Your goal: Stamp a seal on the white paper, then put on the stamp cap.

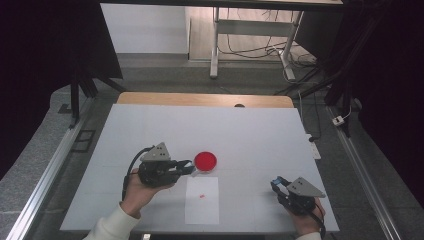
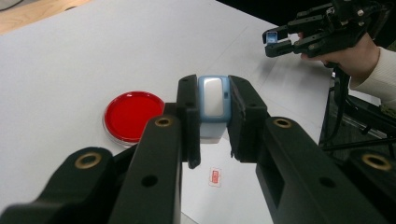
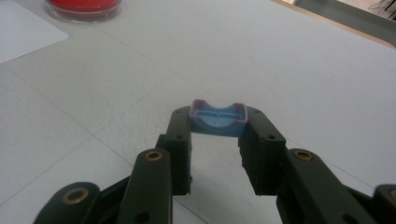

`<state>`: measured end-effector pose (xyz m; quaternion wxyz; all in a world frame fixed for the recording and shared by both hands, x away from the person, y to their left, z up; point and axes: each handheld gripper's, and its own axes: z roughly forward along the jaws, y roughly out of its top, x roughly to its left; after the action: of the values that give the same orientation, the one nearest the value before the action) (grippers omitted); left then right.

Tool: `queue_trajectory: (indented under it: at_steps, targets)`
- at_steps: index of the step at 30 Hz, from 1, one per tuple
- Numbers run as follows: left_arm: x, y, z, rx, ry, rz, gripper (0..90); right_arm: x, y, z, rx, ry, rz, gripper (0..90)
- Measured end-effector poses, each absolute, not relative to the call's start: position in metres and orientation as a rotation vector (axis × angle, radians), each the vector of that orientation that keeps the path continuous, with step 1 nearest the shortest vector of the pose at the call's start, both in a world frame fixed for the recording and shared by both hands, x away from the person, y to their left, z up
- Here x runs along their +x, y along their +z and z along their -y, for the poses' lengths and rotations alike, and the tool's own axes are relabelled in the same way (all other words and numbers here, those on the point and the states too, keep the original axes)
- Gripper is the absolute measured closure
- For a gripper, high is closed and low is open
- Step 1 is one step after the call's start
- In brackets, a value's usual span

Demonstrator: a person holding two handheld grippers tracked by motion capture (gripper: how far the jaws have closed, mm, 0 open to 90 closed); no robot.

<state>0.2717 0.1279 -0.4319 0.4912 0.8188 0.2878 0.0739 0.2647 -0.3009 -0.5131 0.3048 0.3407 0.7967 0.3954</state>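
Observation:
My left gripper (image 1: 189,169) is shut on a small light-blue stamp with a white face (image 2: 214,105), held just above the table. A round red ink dish (image 1: 205,161) lies right beside its tip, and I see that dish (image 2: 133,115) to the left of the jaws in the left gripper view. A white paper sheet (image 1: 202,205) in front of the dish carries a small red stamp mark (image 2: 215,177). My right gripper (image 1: 276,182), near the table's front right, is shut on a blue cap (image 3: 218,119) with its hollow side up.
The white table cover (image 1: 250,130) stretches wide behind the dish, with a wooden edge (image 1: 200,98) at the far side. Metal rails (image 1: 45,175) run along both sides of the table. A desk frame and cables (image 1: 250,45) stand on the floor beyond.

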Motion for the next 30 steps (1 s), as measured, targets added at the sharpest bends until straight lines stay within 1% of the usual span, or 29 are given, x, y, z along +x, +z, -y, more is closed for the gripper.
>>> queue_trajectory:
  at_steps: [18,30]
  targets:
    - [0.273,-0.436,-0.126,1.995,0.171,-0.692,75.2,0.265,-0.513,0.299,0.901,1.046,-2.111,64.9]
    - [0.273,-0.437,-0.121,2.003,0.16,-0.683,75.2,0.264,-0.512,0.287,0.878,1.1,-2.134,64.9]
